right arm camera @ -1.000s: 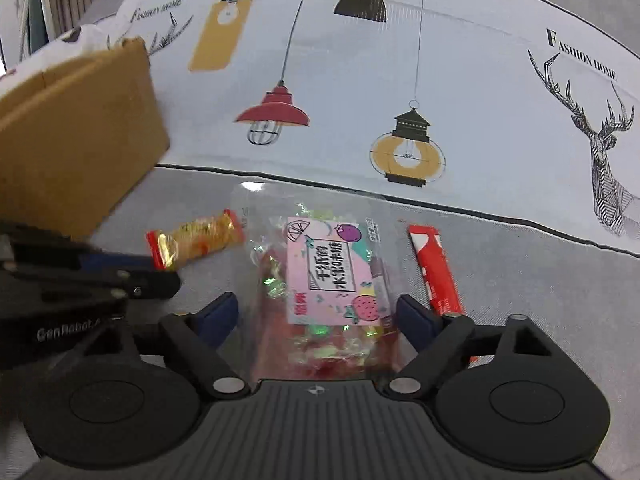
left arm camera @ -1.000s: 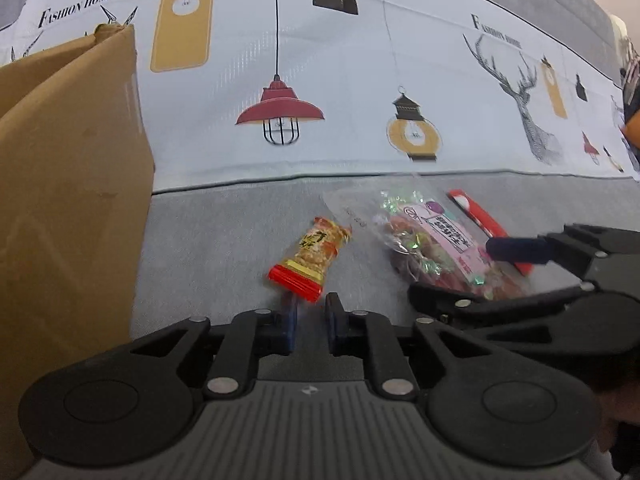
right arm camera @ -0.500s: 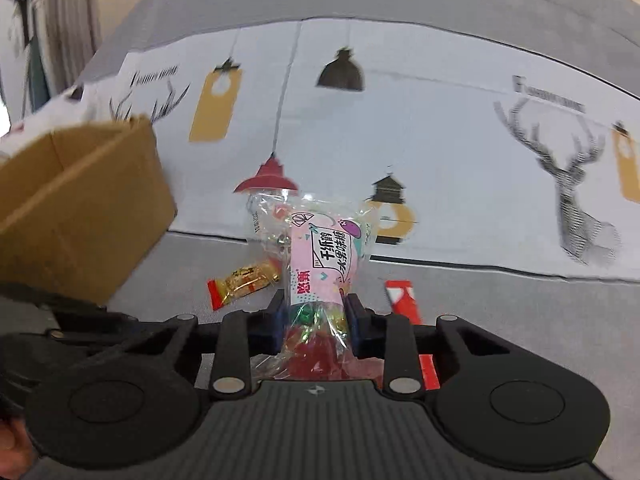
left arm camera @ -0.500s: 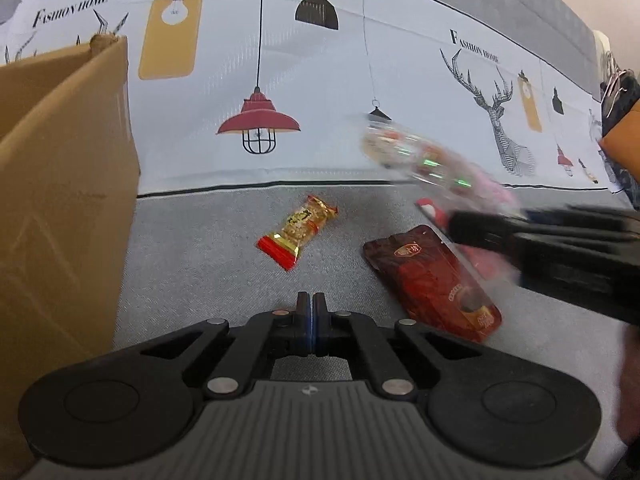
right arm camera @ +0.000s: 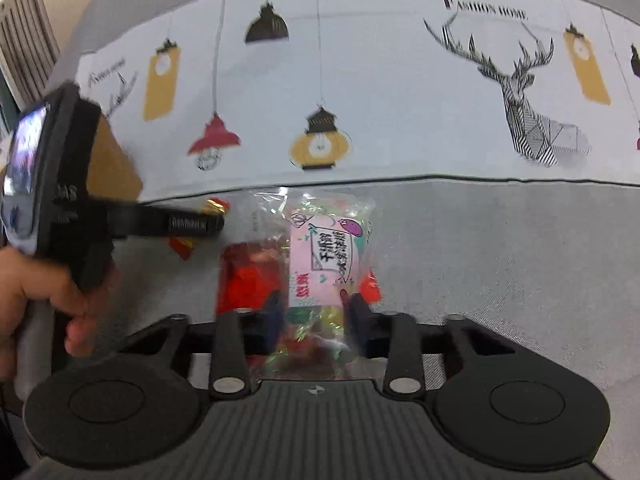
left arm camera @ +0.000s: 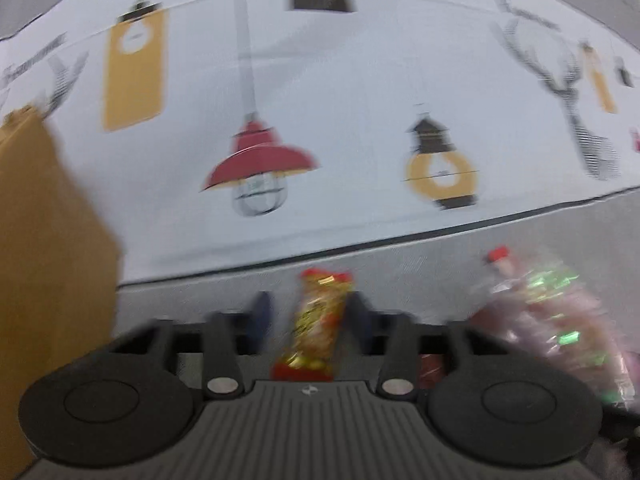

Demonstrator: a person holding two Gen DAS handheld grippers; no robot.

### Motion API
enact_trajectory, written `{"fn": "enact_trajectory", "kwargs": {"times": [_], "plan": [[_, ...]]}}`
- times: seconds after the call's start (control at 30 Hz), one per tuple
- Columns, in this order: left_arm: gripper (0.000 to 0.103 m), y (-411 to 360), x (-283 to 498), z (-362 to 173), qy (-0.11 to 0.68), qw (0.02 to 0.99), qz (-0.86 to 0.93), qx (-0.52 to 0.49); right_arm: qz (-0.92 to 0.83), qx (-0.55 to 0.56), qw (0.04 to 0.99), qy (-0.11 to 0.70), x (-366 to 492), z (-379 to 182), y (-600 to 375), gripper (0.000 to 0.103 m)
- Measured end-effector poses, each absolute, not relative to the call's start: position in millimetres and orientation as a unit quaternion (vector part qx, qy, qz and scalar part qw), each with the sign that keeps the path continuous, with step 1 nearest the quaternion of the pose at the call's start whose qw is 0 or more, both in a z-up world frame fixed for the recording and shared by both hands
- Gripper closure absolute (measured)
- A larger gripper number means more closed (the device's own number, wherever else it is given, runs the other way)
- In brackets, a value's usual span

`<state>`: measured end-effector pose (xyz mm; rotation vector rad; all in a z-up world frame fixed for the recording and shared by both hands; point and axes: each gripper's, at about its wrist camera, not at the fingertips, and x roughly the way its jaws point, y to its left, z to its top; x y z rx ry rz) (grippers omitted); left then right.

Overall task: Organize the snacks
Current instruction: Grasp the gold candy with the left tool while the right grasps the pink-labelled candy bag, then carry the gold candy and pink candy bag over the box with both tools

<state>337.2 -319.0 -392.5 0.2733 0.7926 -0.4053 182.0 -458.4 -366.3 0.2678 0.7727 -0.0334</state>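
Snacks: four are in view, all in the lower middle of the frames, on or just above the grey cloth [right arm camera: 500, 264].
Left gripper [left arm camera: 308, 320]: its jaws are apart, with a small gold and red snack packet [left arm camera: 318, 320] standing upright between them. The view is blurred, so I cannot tell if the fingers [left arm camera: 260, 316] press the packet or only stand beside it.
Left gripper in the right wrist view [right arm camera: 192, 224]: it comes in from the left edge of the frame, and the person's hand [right arm camera: 36, 300] holds its handle at lower left.
Right gripper [right arm camera: 314, 314]: its jaws are narrow and clamp the lower part of a clear candy bag [right arm camera: 320, 264] with a pink label. The bag stands up between the fingers.
Candy bag in the left wrist view [left arm camera: 552, 312]: it is at the lower right of the frame, blurred.
Red packet [right arm camera: 248, 276]: it is seen behind and through the left side of the candy bag, in the lower middle of the frame.
Red stick [left arm camera: 500, 258]: only its end shows, above the bag at right.
Cardboard box [left arm camera: 48, 260]: it fills the left edge of the left wrist view, near the left gripper.
Printed cloth [right arm camera: 380, 100]: white, with lamps and a deer, across the upper half of both frames.
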Motion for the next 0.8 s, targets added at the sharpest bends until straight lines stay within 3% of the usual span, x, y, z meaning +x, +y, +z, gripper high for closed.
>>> {"fn": "enact_trajectory", "kwargs": {"times": [0.07, 0.1, 0.13, 0.27, 0.43, 0.6, 0.63, 0.73, 0.8], "plan": [[0.082, -322, 328, -393, 0.371, 0.886, -0.220, 0.171, -0.001, 0.136, 0.915, 0.380, 187, -373, -459, 0.036], [0.083, -318, 323, -391, 0.373, 0.882, -0.226, 0.178, 0.004, 0.135, 0.915, 0.380, 188, -374, -456, 0.035], [0.083, -311, 317, -390, 0.384, 0.878, -0.230, 0.168, 0.004, 0.129, 0.915, 0.382, 189, -374, -454, 0.038], [0.084, -265, 289, -384, 0.445, 0.860, -0.232, 0.090, -0.004, 0.089, 0.920, 0.382, 185, -368, -442, 0.067], [0.080, -230, 252, -383, 0.455, 0.855, -0.245, 0.036, 0.006, 0.101, 0.920, 0.377, 165, -361, -430, 0.070], [0.081, -230, 243, -390, 0.421, 0.865, -0.264, 0.062, 0.012, 0.083, 0.916, 0.393, 173, -375, -421, 0.052], [0.081, -230, 241, -389, 0.424, 0.864, -0.263, 0.059, 0.013, 0.076, 0.917, 0.392, 175, -375, -419, 0.052], [0.084, -222, 238, -377, 0.440, 0.859, -0.261, 0.025, 0.003, 0.053, 0.920, 0.389, 175, -371, -415, 0.068], [0.085, -221, 228, -361, 0.421, 0.867, -0.265, 0.030, 0.001, 0.071, 0.922, 0.380, 170, -364, -418, 0.071]]}}
